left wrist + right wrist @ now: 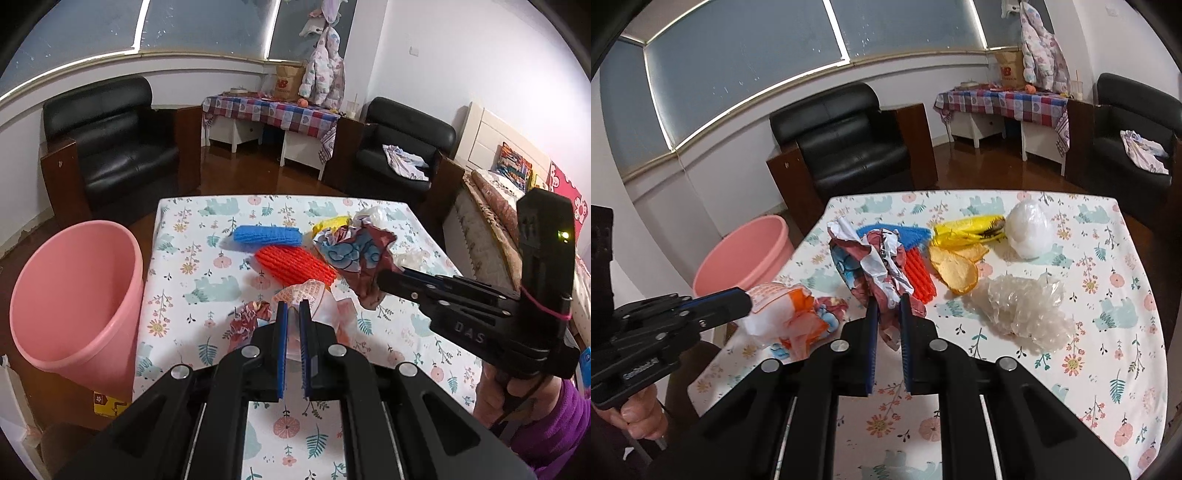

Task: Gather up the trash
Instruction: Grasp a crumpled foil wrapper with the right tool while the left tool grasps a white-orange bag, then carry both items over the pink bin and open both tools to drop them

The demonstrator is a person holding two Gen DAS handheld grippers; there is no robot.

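The left hand-held gripper (293,310) clenches an orange-printed wrapper (775,314); the right hand-held gripper (888,308) grasps a crumpled wrapper (875,266), seemingly lifted off the desk (1108,332). Either thin pinch could slip before the pink bin (74,302) beside the desk.

Beyond the far edge of your floral tablecloth (207,291) stand two black armchairs (118,147). Between them you see a checked-cloth side table (273,110) bearing a paper bag (290,83).
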